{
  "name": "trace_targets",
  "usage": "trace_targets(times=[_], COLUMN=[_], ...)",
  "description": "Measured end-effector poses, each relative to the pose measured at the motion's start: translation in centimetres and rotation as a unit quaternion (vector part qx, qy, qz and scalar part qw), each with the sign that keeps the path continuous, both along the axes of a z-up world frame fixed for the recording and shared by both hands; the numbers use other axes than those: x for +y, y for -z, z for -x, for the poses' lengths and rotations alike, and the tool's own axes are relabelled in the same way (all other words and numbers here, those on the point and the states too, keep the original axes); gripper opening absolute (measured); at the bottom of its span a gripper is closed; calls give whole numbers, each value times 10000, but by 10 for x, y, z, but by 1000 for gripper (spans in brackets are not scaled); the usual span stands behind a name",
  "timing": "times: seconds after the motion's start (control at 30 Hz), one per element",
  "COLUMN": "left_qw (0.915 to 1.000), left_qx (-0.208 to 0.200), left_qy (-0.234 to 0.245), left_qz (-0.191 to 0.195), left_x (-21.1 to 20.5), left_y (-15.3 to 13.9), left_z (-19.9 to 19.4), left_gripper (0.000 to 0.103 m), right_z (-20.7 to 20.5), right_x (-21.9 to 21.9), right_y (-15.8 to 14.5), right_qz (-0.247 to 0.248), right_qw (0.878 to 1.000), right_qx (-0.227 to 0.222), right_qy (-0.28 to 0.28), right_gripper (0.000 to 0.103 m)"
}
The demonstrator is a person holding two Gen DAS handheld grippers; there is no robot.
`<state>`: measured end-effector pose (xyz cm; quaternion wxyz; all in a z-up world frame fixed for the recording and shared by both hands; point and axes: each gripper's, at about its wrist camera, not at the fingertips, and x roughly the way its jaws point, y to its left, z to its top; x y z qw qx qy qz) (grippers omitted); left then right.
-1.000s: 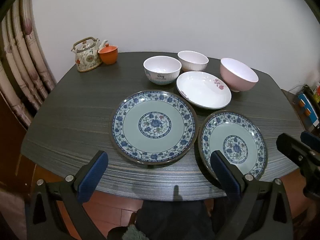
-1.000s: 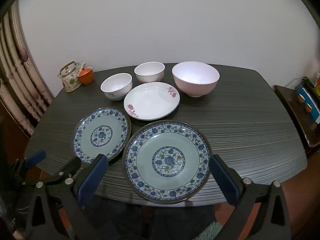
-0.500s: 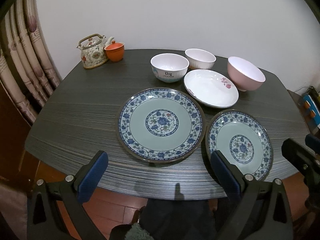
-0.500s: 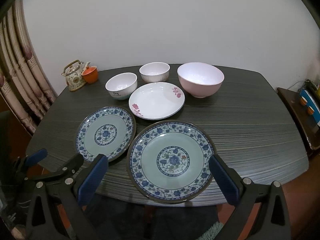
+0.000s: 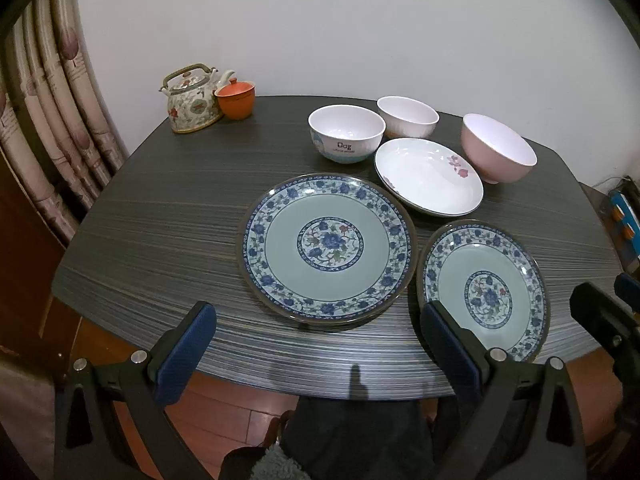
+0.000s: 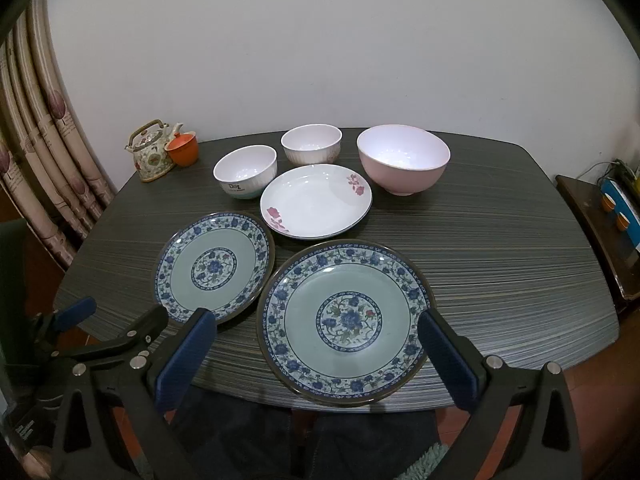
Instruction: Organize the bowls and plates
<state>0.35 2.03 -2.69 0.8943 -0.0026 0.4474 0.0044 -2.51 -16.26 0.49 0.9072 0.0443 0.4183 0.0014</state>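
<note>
Nothing stacked yet — two blue plates (image 6: 214, 266) (image 6: 346, 322), a white plate (image 6: 316, 200) and three bowls (image 6: 245, 171) (image 6: 311, 149) (image 6: 403, 158) sit separately on the table (image 6: 500, 280). Left gripper (image 5: 316, 344) and right gripper (image 6: 318, 350) hover near the front edge, fingers spread, empty.

From the left wrist, the left gripper's right finger (image 5: 450, 344) covers the seven o'clock rim of the right-hand blue-patterned plate (image 5: 486, 290). The right gripper (image 5: 608, 320) is cut off at three o'clock.

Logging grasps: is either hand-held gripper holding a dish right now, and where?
No. The left hand-held gripper and right hand-held gripper are both open, holding nothing.
</note>
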Motion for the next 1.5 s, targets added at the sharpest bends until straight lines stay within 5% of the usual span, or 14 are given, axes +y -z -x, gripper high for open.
trace_targets(times=[0.9,1.2,1.5], left_qw=[9990,9942,9819], left_qx=[324,546,708], left_qy=[-173,-474,-968], left_qz=[265,795,1462], left_x=[19,60,117], left_y=[7,6,5], left_z=[-13,-32,-62], left_gripper=[97,80,67], right_z=[-10,-48,-112], right_x=[-1,-7,-7], right_y=[1,22,63], right_qz=[-373,-1156,-1998], right_qw=[9978,9856,9625], right_qx=[5,402,1253], right_qy=[-546,-1163,-1343], right_gripper=[102,82,41])
